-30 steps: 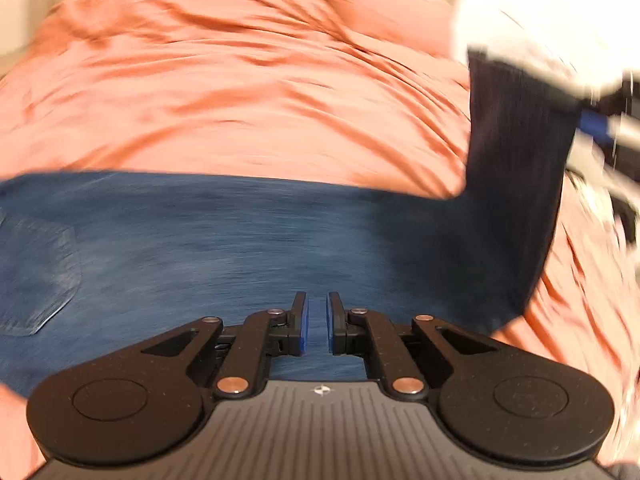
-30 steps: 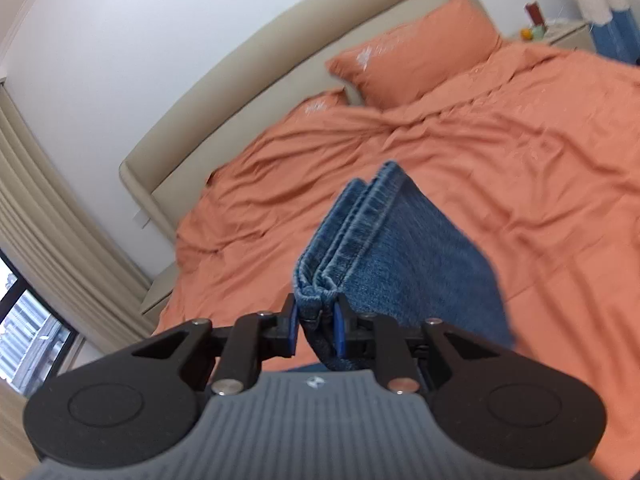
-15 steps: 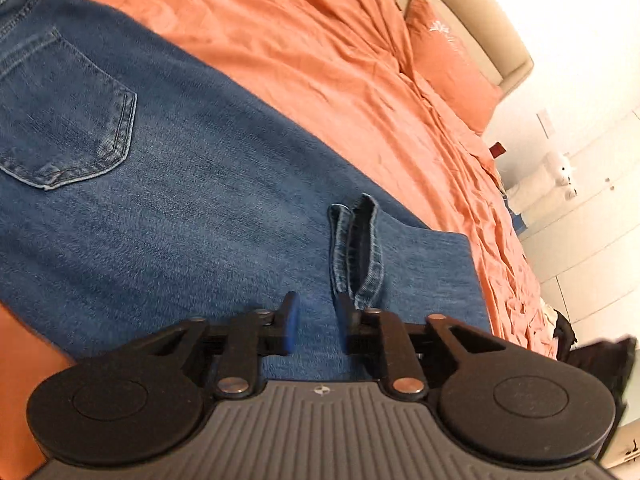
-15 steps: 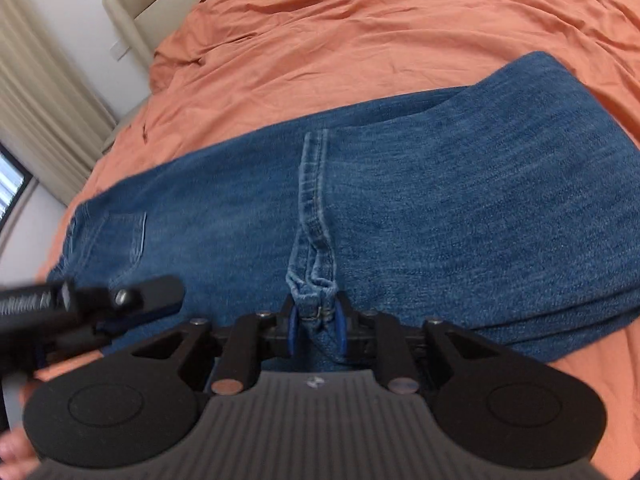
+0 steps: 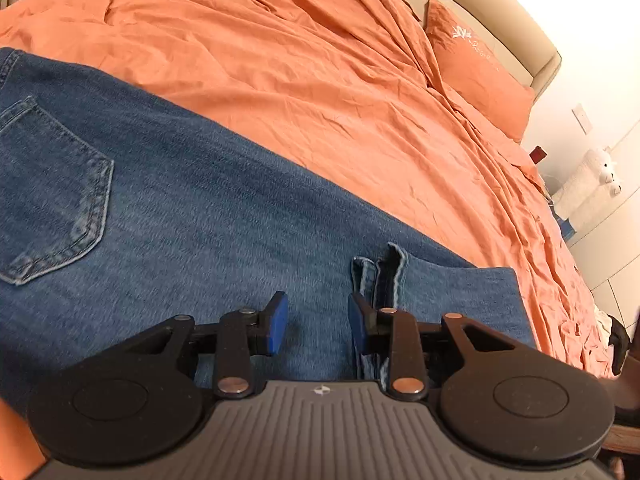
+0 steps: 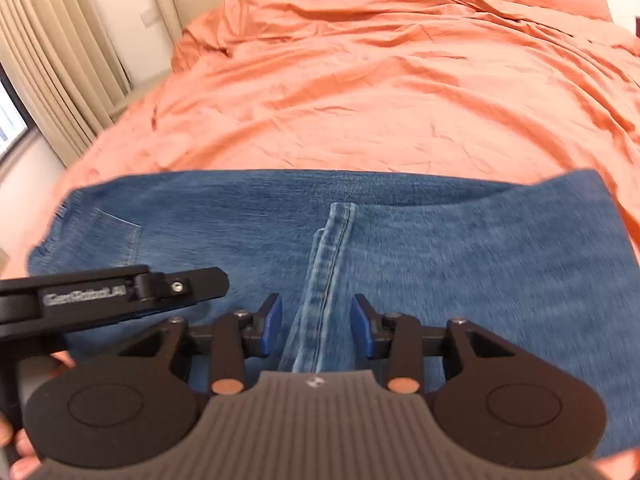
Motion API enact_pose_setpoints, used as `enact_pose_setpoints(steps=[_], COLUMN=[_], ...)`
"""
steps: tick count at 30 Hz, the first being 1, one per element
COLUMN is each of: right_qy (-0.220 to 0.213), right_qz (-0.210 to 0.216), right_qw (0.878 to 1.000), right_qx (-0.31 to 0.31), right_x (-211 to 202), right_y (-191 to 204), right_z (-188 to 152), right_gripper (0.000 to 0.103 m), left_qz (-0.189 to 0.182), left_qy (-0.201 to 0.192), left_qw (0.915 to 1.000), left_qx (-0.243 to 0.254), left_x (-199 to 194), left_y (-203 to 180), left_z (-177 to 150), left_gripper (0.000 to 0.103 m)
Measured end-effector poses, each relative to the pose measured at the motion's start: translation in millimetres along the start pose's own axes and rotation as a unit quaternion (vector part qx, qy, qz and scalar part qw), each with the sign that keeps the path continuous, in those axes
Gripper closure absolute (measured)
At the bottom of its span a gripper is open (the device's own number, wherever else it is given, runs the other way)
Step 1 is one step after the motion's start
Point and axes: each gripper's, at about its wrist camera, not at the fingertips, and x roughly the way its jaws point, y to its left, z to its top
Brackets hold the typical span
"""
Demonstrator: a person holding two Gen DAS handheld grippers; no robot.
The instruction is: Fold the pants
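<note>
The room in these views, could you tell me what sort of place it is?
Most likely a bedroom: the jeans lie on a bed under an orange duvet, with a matching pillow against a padded headboard, and pleated curtains.

I let go with my right tool [image 6: 316, 330]: its pads spread apart, and the hem [image 6: 320, 280] it had pinched dropped flat onto the jeans [image 6: 480, 260] between them. My left tool [image 5: 318, 322] widened too, the folded hem [image 5: 380, 276] just beyond its right pad.
</note>
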Motion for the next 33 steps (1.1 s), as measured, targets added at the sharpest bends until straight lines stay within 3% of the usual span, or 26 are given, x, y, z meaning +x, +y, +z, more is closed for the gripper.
enact_pose_setpoints(steps=[2,5,8,9,11,15,19,23,26,30,33], right_qy=[0.017,0.026,0.026,0.030,0.029,0.013,0.014,0.033,0.032,0.009,-0.022], right_qz=[-0.012,-0.039,-0.018,-0.003,0.012,0.046,0.088,0.057,0.063,0.055,0.015], right_qw=[1.000,0.999,0.999,1.000,0.999,0.997,0.993,0.996,0.996,0.997,0.999], right_qx=[-0.007,-0.024,-0.011,0.003,0.027,0.060,0.071,0.053,0.054,0.047,0.037], right_x=[14.3,33.5,37.7,38.5,33.4,16.9,2.7,20.4,23.8,-5.8,-37.8], right_y=[0.9,-2.7,-14.4,-19.8,-27.5,-36.5,-31.9,-27.4,-31.2,-33.7,-45.7], right_z=[5.1,6.2,5.3,5.5,5.6,8.7,11.8,5.9,0.2,1.0,-4.1], right_gripper=[0.068,0.082,0.086,0.096,0.097,0.103,0.103,0.103,0.098,0.082,0.081], left_qz=[-0.003,-0.015,-0.021,-0.024,-0.027,-0.049,-0.094,-0.099,-0.104,-0.096,-0.086], left_qy=[0.001,0.005,0.005,0.007,0.015,0.034,0.041,0.040,0.048,0.050,0.047], left_qw=[1.0000,0.9999,0.9995,0.9993,0.9988,0.9981,0.9938,0.9926,0.9915,0.9935,0.9952], left_qx=[0.002,0.002,0.021,0.028,0.038,0.017,-0.043,-0.058,-0.062,-0.036,0.003], left_x=[5.5,11.9,16.3,19.3,23.6,27.6,25.5,24.8,28.3,33.3,34.5], left_y=[3.7,6.8,3.5,0.6,-0.7,8.3,25.1,31.5,30.7,18.0,2.6], left_z=[0.0,0.6,1.7,2.4,1.6,3.4,9.7,9.7,7.2,4.8,0.9], left_gripper=[0.067,0.067,0.067,0.067,0.067,0.067,0.067,0.067,0.056,0.051,0.044])
